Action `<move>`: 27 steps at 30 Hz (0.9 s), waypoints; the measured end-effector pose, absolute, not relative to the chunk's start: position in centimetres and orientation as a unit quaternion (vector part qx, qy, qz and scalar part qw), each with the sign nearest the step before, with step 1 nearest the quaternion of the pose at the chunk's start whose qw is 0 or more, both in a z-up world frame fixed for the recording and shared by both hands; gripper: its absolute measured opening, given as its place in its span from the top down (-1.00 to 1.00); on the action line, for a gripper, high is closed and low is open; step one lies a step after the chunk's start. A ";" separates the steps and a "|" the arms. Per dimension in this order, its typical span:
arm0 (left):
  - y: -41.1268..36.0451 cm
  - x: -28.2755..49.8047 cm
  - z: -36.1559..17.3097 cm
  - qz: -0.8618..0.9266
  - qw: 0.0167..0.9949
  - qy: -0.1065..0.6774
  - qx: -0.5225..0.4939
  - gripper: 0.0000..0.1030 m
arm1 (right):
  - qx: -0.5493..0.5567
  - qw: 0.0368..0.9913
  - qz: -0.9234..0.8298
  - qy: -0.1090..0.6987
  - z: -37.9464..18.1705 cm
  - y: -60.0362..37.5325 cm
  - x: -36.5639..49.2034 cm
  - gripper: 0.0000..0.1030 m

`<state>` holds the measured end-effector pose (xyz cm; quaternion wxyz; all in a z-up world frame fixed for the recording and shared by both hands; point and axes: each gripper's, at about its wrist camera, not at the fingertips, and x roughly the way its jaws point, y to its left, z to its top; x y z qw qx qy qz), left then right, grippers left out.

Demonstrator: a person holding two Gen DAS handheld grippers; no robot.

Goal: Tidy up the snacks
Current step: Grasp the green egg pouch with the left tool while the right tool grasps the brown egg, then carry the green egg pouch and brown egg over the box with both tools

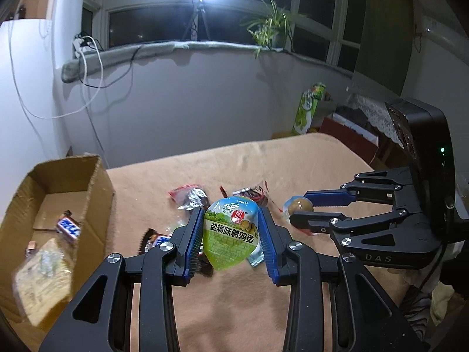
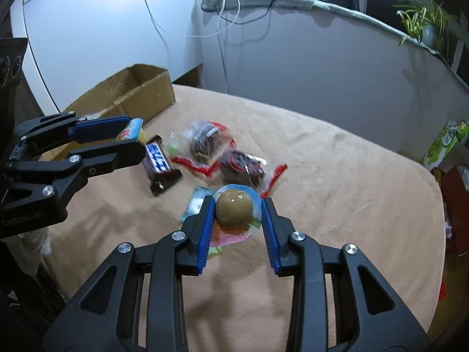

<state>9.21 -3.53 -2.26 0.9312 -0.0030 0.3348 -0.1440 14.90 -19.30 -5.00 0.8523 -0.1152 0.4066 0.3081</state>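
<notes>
claws angled down, gripping egg packs

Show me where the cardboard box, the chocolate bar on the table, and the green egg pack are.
cardboard box (image 1: 98,187), left wrist view, right side wall.
chocolate bar (image 2: 159,162), right wrist view, middle of wrapper.
green egg pack (image 1: 231,231), left wrist view, printed front label.

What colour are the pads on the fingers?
Blue, ridged pads on black fingers; clearest in the right wrist view.
</notes>
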 end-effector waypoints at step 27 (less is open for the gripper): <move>9.9 3.8 1.0 -0.041 0.961 0.263 -0.078 0.31 | -0.150 0.850 0.379 0.332 2.7 -4.3 13.0 0.35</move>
